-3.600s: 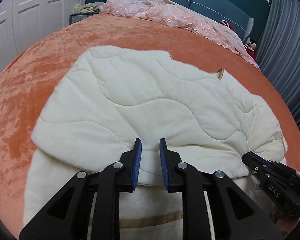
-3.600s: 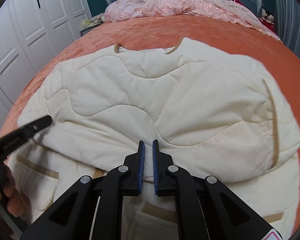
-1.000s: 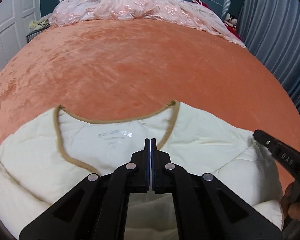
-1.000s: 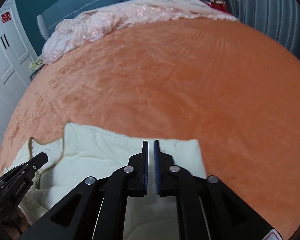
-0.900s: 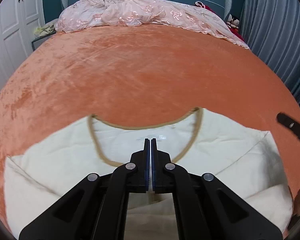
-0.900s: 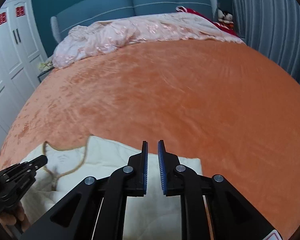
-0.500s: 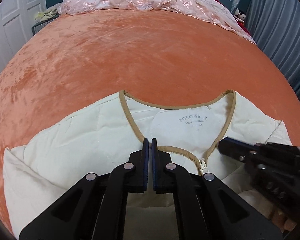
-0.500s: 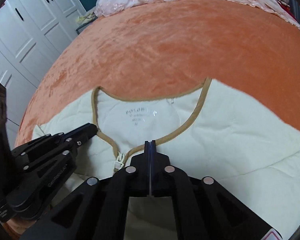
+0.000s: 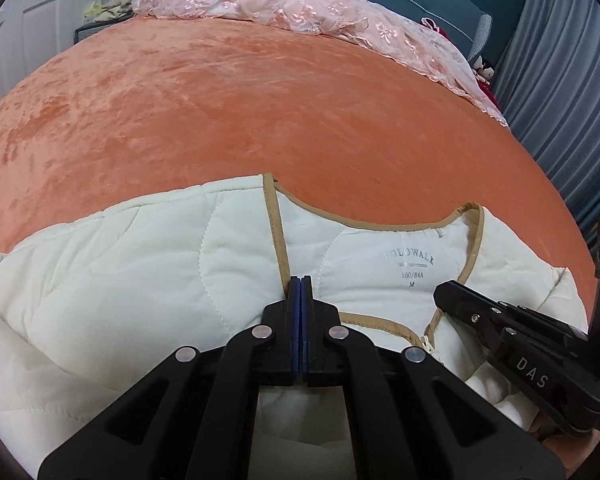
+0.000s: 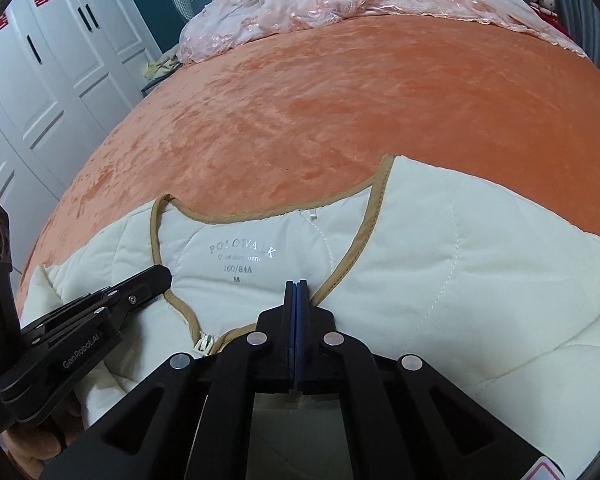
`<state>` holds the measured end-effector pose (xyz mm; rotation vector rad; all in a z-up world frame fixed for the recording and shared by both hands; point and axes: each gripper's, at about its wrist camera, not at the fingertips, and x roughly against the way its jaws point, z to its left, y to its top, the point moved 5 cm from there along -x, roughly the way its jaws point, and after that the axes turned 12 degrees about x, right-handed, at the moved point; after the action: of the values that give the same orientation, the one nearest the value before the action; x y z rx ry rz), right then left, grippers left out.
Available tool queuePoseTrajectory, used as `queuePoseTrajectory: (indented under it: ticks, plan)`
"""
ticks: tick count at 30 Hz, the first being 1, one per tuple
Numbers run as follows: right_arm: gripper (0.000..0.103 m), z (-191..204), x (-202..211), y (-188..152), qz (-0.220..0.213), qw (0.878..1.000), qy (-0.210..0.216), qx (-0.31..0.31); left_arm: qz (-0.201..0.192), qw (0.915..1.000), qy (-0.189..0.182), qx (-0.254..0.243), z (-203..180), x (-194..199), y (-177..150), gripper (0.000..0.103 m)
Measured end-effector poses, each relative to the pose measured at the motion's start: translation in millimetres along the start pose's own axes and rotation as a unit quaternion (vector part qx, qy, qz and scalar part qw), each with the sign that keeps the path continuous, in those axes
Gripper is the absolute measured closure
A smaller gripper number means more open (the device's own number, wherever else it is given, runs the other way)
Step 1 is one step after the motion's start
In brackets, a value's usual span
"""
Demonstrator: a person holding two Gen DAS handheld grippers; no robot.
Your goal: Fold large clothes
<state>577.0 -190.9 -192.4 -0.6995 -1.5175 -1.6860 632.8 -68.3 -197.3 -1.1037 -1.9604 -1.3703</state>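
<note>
A cream quilted jacket (image 9: 140, 280) with tan trim lies front-up on the orange bedspread (image 9: 260, 100), its neckline and size label (image 10: 242, 254) showing. My left gripper (image 9: 300, 279) is shut where the neckline's left-hand trim runs into its tips. My right gripper (image 10: 296, 282) is shut on the opposite trim, just right of the label. Each gripper shows in the other's view, the right gripper (image 9: 440, 289) and the left gripper (image 10: 166, 274) both resting at the neckline. The zipper pull (image 10: 204, 344) sits between them.
A pink lace cover (image 9: 300, 4) is bunched at the head of the bed. White wardrobe doors (image 10: 60, 60) stand to the left, grey-blue curtains (image 9: 560, 80) to the right. Bare orange bedspread stretches beyond the collar. A hand (image 10: 32, 448) holds the left gripper.
Both grippers have come down and inward to the neckline. The right jaws, slightly apart a second ago, have shut at the trim. The jacket, back-up earlier, now lies with its label showing.
</note>
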Motion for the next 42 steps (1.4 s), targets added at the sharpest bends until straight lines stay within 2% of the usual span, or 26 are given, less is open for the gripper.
queuePoseTrajectory:
  ticks: [5, 13, 19, 22, 24, 25, 26, 27, 28, 29, 30, 31, 32, 33, 34, 36, 37, 40, 42]
  plan:
    - [0.103, -5.0, -4.2, 0.9, -0.008, 1.000, 0.006, -0.017, 0.001, 0.9999, 0.013, -0.007, -1.9, -6.9, 0.8, 0.103]
    - [0.103, -12.3, 2.7, -2.0, -0.044, 0.998, -0.001, -0.040, -0.019, 0.9998, -0.005, 0.007, 4.7, -8.1, 1.5, 0.103]
    - [0.103, -15.8, -3.0, -1.9, -0.042, 0.998, 0.007, -0.052, -0.020, 0.9997, -0.005, 0.009, 6.4, -9.8, 1.7, 0.103]
    - [0.103, -15.1, -5.3, -0.8, -0.028, 0.998, -0.001, -0.049, -0.018, 0.9994, 0.027, -0.011, -1.1, -10.1, 1.0, 0.103]
    - [0.103, -10.5, 5.0, 3.2, -0.023, 0.999, -0.033, -0.033, -0.020, 0.9949, 0.086, -0.049, -14.3, -3.0, 0.5, 0.103]
    - [0.103, -10.2, 21.4, 3.7, -0.037, 0.997, -0.069, -0.023, -0.031, 0.9924, 0.104, -0.058, -19.5, 9.1, 1.2, 0.103]
    - [0.103, -10.5, 48.7, 3.5, -0.073, 0.992, -0.104, -0.026, -0.052, 0.9931, 0.094, -0.049, -23.2, 29.8, 2.1, 0.103]
    - [0.103, -11.8, 84.9, -0.5, -0.121, 0.986, -0.108, -0.037, -0.069, 0.9950, 0.067, -0.030, -23.5, 52.8, 3.0, 0.103]
    - [0.103, -12.9, 115.2, -7.9, -0.147, 0.984, -0.094, -0.046, -0.085, 0.9958, 0.034, -0.005, -20.1, 81.6, 3.2, 0.102]
    - [0.103, -14.6, 143.5, -19.6, -0.161, 0.982, -0.083, -0.049, -0.101, 0.9948, 0.013, 0.011, -14.1, 108.7, 1.8, 0.100]
    - [0.098, -16.9, 172.2, -37.0, -0.170, 0.981, -0.077, -0.049, -0.112, 0.9935, 0.000, 0.023, -4.9, 135.7, -1.7, 0.095]
    - [0.093, -20.1, 197.8, -58.2, -0.172, 0.981, -0.076, -0.049, -0.118, 0.9924, -0.014, 0.033, 7.8, 163.5, -9.3, 0.073]
    - [0.090, -25.1, 223.4, -85.5, -0.168, 0.981, -0.075, -0.053, -0.121, 0.9916, -0.018, 0.043, 21.9, 186.4, -18.5, 0.044]
    - [0.078, -29.9, 243.5, -111.8, -0.159, 0.983, -0.074, -0.060, -0.122, 0.9908, -0.014, 0.056, 37.5, 207.9, -30.1, 0.037]
    - [0.061, -36.2, 263.7, -142.6, -0.146, 0.984, -0.072, -0.071, -0.116, 0.9907, -0.019, 0.069, 55.9, 228.7, -46.1, 0.036]
    - [0.045, -46.1, 300.6, -205.2, -0.121, 0.984, -0.079, -0.100, -0.076, 0.9930, -0.003, 0.090, 95.3, 259.5, -83.6, 0.036]
    - [0.040, -49.4, 317.9, -238.5, -0.107, 0.984, -0.090, -0.111, -0.060, 0.9930, 0.010, 0.101, 112.3, 272.9, -104.2, 0.036]
    - [0.039, -55.2, 355.7, -326.5, -0.051, 0.983, -0.111, -0.136, -0.017, 0.9903, 0.052, 0.128, 162.1, 311.3, -167.2, 0.035]
    - [0.039, -56.2, 372.3, -376.8, -0.028, 0.981, -0.107, -0.162, -0.002, 0.9874, 0.064, 0.145, 182.9, 333.1, -207.4, 0.035]
